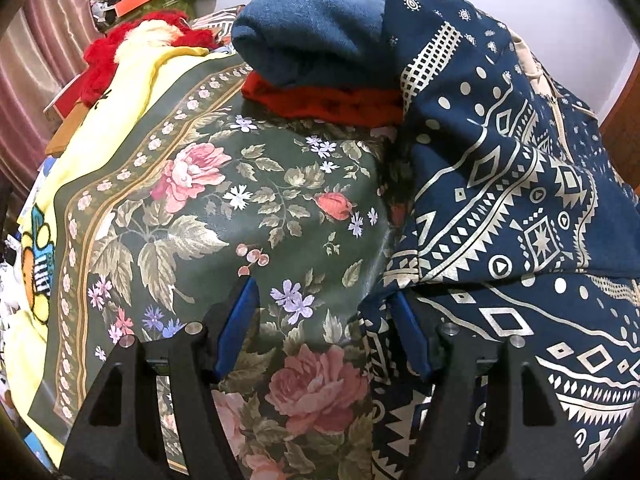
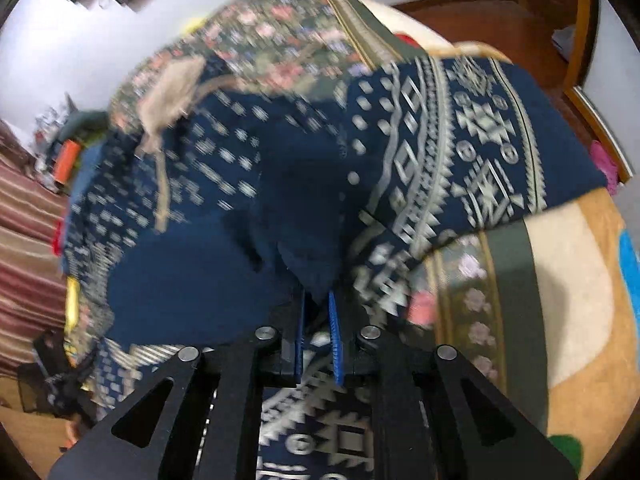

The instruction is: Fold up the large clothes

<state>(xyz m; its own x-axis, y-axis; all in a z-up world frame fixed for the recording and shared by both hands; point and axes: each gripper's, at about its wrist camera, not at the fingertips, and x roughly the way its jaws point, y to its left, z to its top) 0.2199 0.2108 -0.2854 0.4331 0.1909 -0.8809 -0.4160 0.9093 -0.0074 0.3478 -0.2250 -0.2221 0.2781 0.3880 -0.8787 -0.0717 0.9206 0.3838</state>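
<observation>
A large navy garment with a cream geometric print (image 1: 520, 200) lies crumpled on a green floral cloth (image 1: 240, 220). My left gripper (image 1: 326, 312) is open just above that cloth. Its right finger (image 1: 408, 332) sits at the garment's left edge, and nothing is between the pads. In the blurred right wrist view, my right gripper (image 2: 317, 296) is nearly shut, with a fold of the navy garment (image 2: 440, 140) pinched between its blue pads. The garment's beige drawstring patch (image 2: 172, 88) lies at the far left, and the floral cloth (image 2: 280, 40) shows beyond it.
A folded blue garment (image 1: 312, 32) rests on a folded red one (image 1: 328, 100) at the back. A yellow blanket (image 1: 132, 92) and a red fluffy item (image 1: 104, 52) lie to the left by a pink curtain (image 1: 32, 60). Wooden floor (image 2: 480, 12) shows beyond the bed.
</observation>
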